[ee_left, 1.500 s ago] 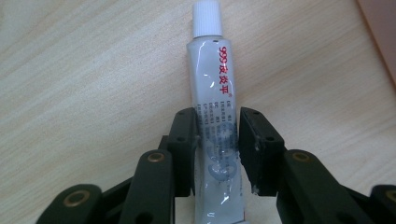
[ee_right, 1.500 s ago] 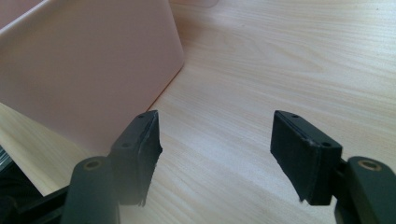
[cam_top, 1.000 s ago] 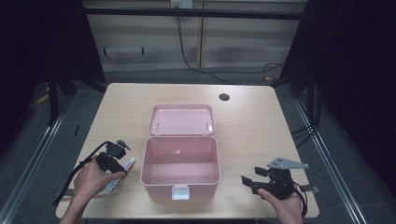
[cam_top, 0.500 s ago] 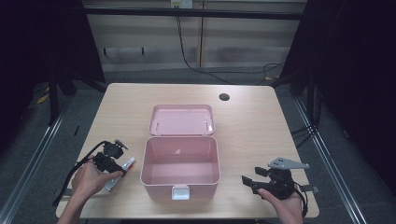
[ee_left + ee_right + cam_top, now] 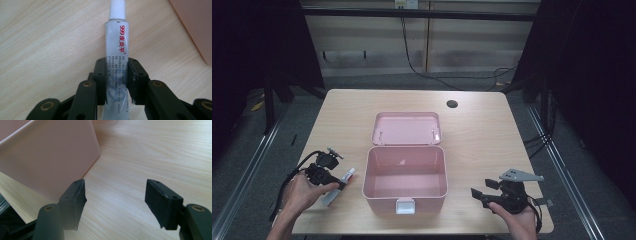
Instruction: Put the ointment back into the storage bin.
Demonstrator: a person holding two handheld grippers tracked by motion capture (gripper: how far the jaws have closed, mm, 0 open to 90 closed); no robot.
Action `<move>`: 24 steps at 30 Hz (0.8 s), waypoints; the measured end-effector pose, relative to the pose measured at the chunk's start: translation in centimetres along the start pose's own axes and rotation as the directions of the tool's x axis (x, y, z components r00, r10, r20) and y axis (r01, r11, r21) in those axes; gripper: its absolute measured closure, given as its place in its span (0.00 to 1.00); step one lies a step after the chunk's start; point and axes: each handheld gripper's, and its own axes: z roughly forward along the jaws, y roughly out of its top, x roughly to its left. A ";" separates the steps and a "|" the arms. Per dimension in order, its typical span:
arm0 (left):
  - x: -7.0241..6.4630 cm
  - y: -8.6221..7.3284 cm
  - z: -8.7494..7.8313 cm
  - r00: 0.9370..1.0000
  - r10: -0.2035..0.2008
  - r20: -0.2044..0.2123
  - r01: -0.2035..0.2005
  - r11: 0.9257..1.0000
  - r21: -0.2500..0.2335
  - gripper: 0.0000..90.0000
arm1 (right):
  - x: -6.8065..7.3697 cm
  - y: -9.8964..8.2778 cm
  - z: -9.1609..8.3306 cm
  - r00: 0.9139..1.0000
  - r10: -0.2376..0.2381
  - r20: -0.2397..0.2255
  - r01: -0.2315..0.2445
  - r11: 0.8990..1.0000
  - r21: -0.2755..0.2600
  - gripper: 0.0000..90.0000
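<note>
The ointment tube (image 5: 117,55) is pinched low on its body by the left gripper (image 5: 332,179), lying flat on the table (image 5: 492,135) just left of the open pink box (image 5: 405,176). Best lifted level, then carried rightward over the rim. The right gripper (image 5: 482,194) is held agape with nothing in it, near right.

- Bench (image 5: 492,145): pale wood colour with fine straight grain lines; a small dark round spot (image 5: 452,104) near its far edge.
- Box (image 5: 405,176): plain pale pink inside and out, no pattern; its opened lid (image 5: 406,128) the same pink; the latch (image 5: 405,205) at the front a lighter, whitish tone.
- Tube (image 5: 117,50): translucent whitish-grey body, white ribbed cap (image 5: 117,9), red lettering down its length, small grey print and a large pale blue mark lower down.
- Left gripper (image 5: 117,75): matt black, brass-coloured rivets.
- Right gripper (image 5: 115,197): matt black, with a grey plate (image 5: 520,175) on top.
- Floor (image 5: 262,150): dark grey.
</note>
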 end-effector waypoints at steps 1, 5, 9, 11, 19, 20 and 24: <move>0.1 -0.1 -0.2 1.000 0.003 0.009 -0.003 1.000 -0.004 0.79 | 0.0 0.0 0.0 1.000 0.001 0.000 -0.001 1.000 0.001 0.37; 0.2 -0.4 -0.8 0.999 -0.001 0.054 0.004 0.999 -0.048 0.79 | 0.0 0.0 0.0 1.000 0.002 0.000 -0.002 1.000 0.000 0.36; 0.3 -0.5 -1.5 0.996 -0.009 0.088 0.017 0.996 -0.089 0.79 | 0.0 0.0 -0.1 1.000 0.005 -0.002 -0.005 1.000 -0.001 0.36; 0.4 -0.6 -1.7 0.995 -0.009 0.096 0.018 0.995 -0.095 0.79 | 0.0 0.0 -0.1 1.000 0.008 0.000 -0.008 1.000 -0.001 0.36; 0.1 -0.9 -2.4 0.995 -0.005 0.097 0.016 0.994 -0.106 0.79 | -0.1 -0.1 -0.1 1.000 0.010 0.002 -0.010 1.000 -0.005 0.36; -0.1 -1.0 -2.5 0.995 0.004 0.097 0.006 0.994 -0.109 0.79 | -0.1 -0.1 -0.1 1.000 0.011 0.002 -0.011 1.000 -0.005 0.36; -0.6 -1.2 -3.1 0.994 0.030 0.102 -0.018 0.993 -0.117 0.79 | -0.2 -0.1 -0.1 1.000 0.014 0.003 -0.014 1.000 -0.003 0.36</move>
